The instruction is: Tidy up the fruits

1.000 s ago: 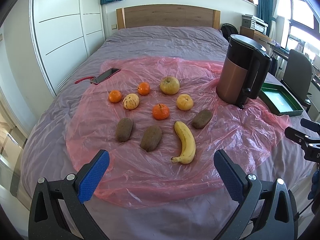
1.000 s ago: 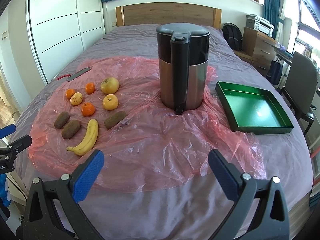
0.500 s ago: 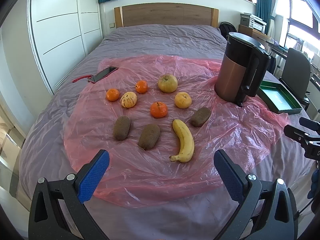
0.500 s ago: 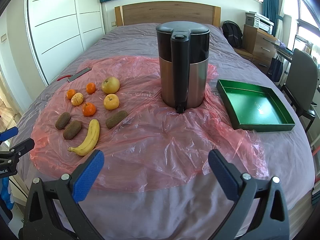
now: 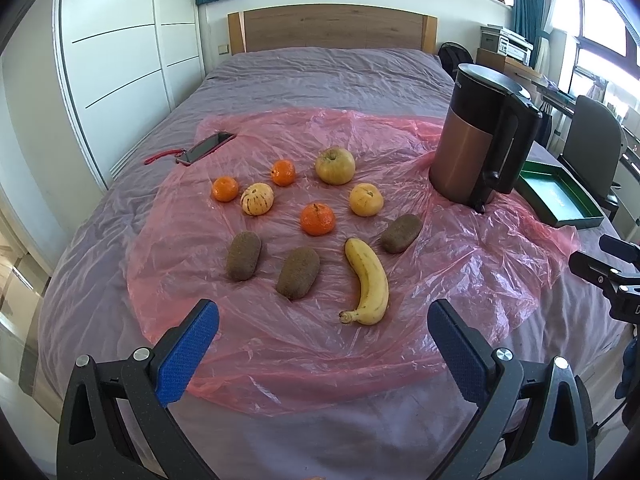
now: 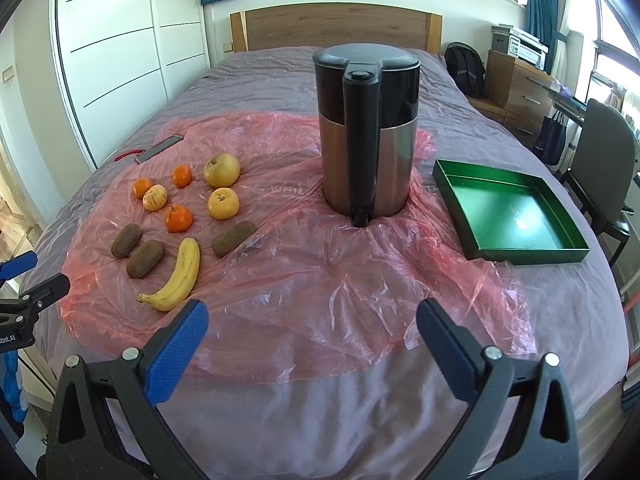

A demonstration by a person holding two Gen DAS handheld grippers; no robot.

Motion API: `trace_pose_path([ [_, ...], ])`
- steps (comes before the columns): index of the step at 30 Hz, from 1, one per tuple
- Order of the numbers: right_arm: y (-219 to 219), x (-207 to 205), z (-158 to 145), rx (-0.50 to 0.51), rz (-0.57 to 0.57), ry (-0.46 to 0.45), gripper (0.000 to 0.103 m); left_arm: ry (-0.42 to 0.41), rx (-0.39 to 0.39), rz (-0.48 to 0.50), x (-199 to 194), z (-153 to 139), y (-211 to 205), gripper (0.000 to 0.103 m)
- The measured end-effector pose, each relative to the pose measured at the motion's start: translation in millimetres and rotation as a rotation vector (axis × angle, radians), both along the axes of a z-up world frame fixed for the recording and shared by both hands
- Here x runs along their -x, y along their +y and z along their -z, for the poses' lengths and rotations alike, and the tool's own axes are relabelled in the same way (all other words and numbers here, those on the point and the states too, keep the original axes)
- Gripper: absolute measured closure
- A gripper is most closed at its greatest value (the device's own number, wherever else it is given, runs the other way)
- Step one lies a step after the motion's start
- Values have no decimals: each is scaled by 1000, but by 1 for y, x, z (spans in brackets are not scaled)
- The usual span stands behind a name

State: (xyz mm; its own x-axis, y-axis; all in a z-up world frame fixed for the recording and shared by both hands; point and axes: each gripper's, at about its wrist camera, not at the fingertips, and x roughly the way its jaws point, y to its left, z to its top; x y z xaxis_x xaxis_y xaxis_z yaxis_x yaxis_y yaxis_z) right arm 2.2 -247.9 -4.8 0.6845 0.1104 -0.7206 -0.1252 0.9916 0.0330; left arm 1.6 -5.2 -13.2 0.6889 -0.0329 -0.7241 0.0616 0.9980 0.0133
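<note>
left wrist view: our left gripper [image 5: 323, 322] spread, empty; banana [image 5: 370, 280] lies just ahead on pink sheet [image 5: 280, 340], long axis running away from jaws. right gripper [image 6: 312, 324] spread too, faces kettle [image 6: 366, 136]; left nearer.

Sheet [image 5: 304, 344]: thin pink plastic film, glossy, heavily crinkled.
Bedcover [image 5: 320, 76]: grey cloth, matt, softly creased.
Kettle [image 6: 366, 136]: brushed coppery metal below, matt black plastic on lid and handle.
Tray [image 6: 508, 212]: green, smooth and glossy inside, a light glare carried near its right wall.
Kiwis [image 5: 298, 272]: brown skin, rough and fuzzy, dull.
Banana [image 5: 370, 280]: yellow peel, smooth with a faint sheen.
Mandarins [image 5: 317, 219]: orange rind, finely pitted, slightly shiny.
Headboard [image 6: 336, 30]: light wood, matt grain.
Finger pads [image 5: 188, 354]: blue, finely textured, set on black matt plastic.
</note>
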Motion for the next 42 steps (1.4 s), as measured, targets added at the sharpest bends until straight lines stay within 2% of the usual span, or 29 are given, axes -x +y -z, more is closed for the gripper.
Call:
trace_pose_path([
  [13, 1, -2, 1, -8, -1, 10, 0, 17, -27, 6, -3, 3, 0, 1],
  [19, 12, -6, 7, -33, -30, 39, 0, 85, 8, -1, -15, 10, 20, 1],
  [32, 84, -44, 31, -90, -190, 145, 0, 209, -12, -95, -54, 35, 103, 1],
  [37, 114, -64, 47, -103, -256, 192, 0, 250, -25, -89, -79, 48, 116, 1],
  [39, 122, -72, 52, -113, -266, 202, 0, 262, -30, -69, -93, 54, 114, 4],
  [42, 132, -86, 59, -110, -284, 221, 0, 291, -29, -36, -115, 63, 111, 17],
])
